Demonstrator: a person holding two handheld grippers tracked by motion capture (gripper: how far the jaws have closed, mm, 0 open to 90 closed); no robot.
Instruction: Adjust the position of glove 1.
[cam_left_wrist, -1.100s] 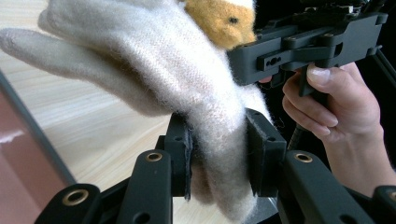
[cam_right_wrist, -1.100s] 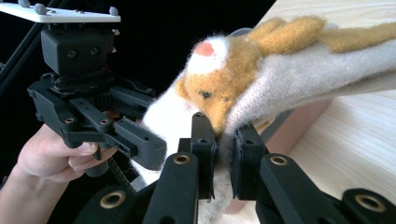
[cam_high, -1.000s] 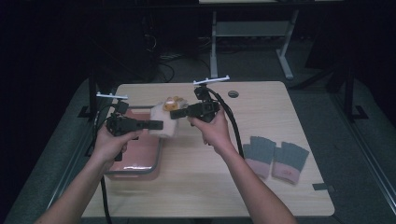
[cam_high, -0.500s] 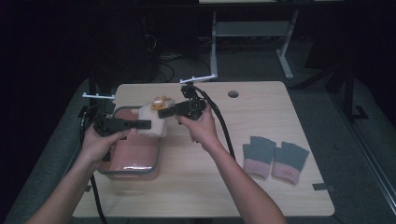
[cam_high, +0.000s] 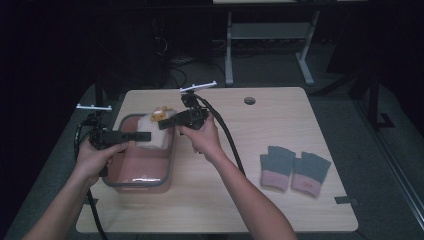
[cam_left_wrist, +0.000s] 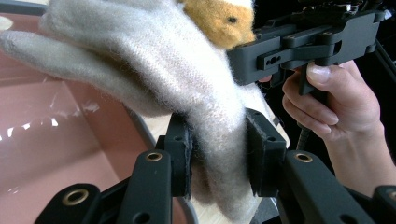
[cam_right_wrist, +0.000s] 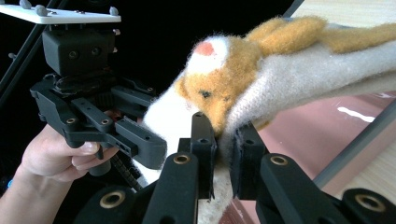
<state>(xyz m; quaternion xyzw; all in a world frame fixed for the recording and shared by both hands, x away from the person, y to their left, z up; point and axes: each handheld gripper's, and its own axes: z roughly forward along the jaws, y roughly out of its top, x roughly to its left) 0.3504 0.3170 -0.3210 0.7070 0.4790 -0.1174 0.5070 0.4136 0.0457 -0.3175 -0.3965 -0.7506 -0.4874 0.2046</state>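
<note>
High view: both grippers hold a fuzzy cream glove (cam_high: 152, 131) over the pink bin (cam_high: 120, 172), left of frame centre. The left gripper (cam_high: 145, 135) comes in from the left and the right gripper (cam_high: 165, 125) from the right, and they meet at the glove above the bin's upper right corner. I judge the glove is being lowered into the bin: it is lifted and carried, but not released. A grey and pink glove pair (cam_high: 294, 170) lies on the table at lower right, well apart from the bin, probably next to go. The light wood table (cam_high: 280, 120) has a cable hole (cam_high: 249, 100) near its far edge. The room is dark, with a desk frame (cam_high: 270, 35) and cables on the floor behind.

Left gripper view: the jaws are closed part way and pinch the cream glove (cam_left_wrist: 187, 107) between the pads. The glove's fingers spread to upper left over the bin's pink inside (cam_left_wrist: 60, 149). An orange animal face (cam_left_wrist: 219, 21) shows at top. The right gripper (cam_left_wrist: 247, 60) and the hand on it are at the right.

Right gripper view: the jaws are nearly closed and nip the glove's edge (cam_right_wrist: 224, 135) just under the orange face (cam_right_wrist: 215, 88). The left gripper (cam_right_wrist: 144, 147) sits at the left of frame, clamped on the white part. The bin rim (cam_right_wrist: 355, 144) is at lower right. Glove not yet inside.
</note>
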